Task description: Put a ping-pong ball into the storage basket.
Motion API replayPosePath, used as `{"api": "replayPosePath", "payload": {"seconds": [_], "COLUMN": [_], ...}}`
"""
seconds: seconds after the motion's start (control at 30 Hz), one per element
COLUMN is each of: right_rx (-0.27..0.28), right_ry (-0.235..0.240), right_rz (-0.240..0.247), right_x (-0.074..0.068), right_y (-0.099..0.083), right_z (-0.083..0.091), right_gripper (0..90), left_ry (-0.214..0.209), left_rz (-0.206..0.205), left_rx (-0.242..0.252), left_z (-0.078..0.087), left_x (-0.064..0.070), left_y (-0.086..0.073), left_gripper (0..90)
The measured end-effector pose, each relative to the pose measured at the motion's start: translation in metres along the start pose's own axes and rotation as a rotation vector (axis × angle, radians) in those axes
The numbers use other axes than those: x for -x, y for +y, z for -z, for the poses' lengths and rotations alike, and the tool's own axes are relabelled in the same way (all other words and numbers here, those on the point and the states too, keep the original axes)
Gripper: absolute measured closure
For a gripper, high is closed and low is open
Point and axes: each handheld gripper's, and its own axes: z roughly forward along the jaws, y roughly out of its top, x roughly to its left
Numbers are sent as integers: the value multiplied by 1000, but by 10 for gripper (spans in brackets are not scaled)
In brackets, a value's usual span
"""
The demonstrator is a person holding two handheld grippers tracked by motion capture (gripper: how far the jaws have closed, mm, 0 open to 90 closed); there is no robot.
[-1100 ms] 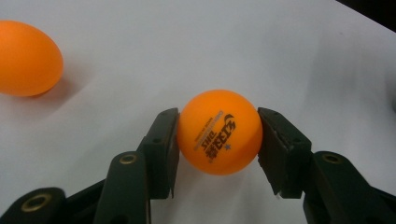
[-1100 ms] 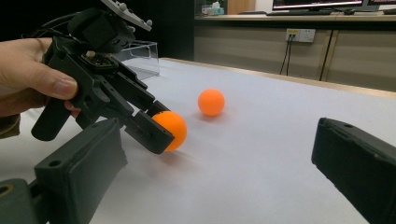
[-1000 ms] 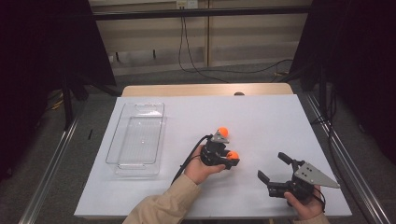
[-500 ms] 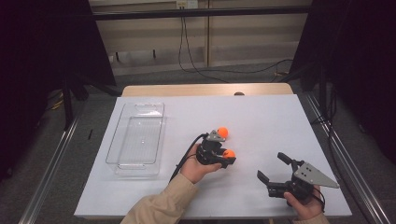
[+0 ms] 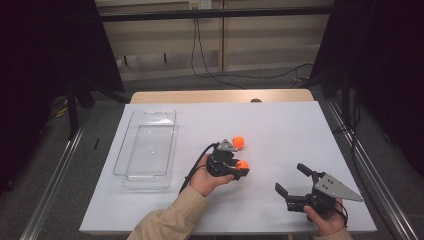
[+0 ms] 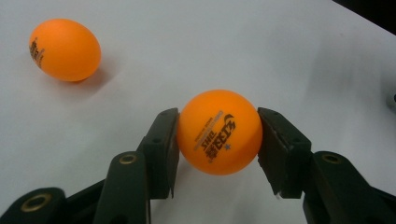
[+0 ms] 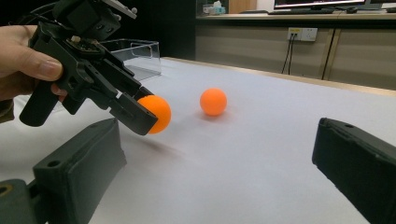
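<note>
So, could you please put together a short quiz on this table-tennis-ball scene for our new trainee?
1. True or false: the left gripper has its jaws closed on an orange ball.
2. Where is the second orange ball? A) in the clear tray B) on the white table top C) in the right gripper
3. Fill in: the right gripper's jaws stand ____.

Key:
1. True: both jaws press its sides.
2. B, beyond the held ball.
3. Open, with nothing between them.

black two-jaw left gripper [image 5: 239, 169] with trailing cable, tan sleeve [image 5: 170, 220], grey three-cornered plate on right gripper [image 5: 290, 179]
</note>
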Motion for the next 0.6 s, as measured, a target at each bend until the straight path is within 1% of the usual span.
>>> {"api": "replayPosePath", "payload": {"seconds": [0.07, 0.13, 0.27, 0.33, 0.47, 0.6], "right_rx": [0, 0, 0, 0, 0, 0], "right_ry": [-1, -1, -1, -1, -2, -2], "right_rz": [0, -1, -2, -2, -2, -1], "right_x": [0, 0, 0, 0, 0, 0], "right_y": [0, 0, 0, 0, 0, 0], "right_z": [0, 0, 0, 0, 0, 0], "right_gripper": [11, 11, 10, 10, 11, 10], "left_ry": [0, -3, 2, 3, 3, 3], "left_rz": [0, 8, 7, 16, 18, 29], "left_rx": [-4, 4, 2, 7, 4, 9], "left_z": [2, 3, 6, 7, 10, 12], "left_x": [-1, -1, -3, -4, -6, -7], "left_y": [0, 0, -1, -1, -2, -2], "left_gripper": [509, 509, 509, 509, 509, 508]}}
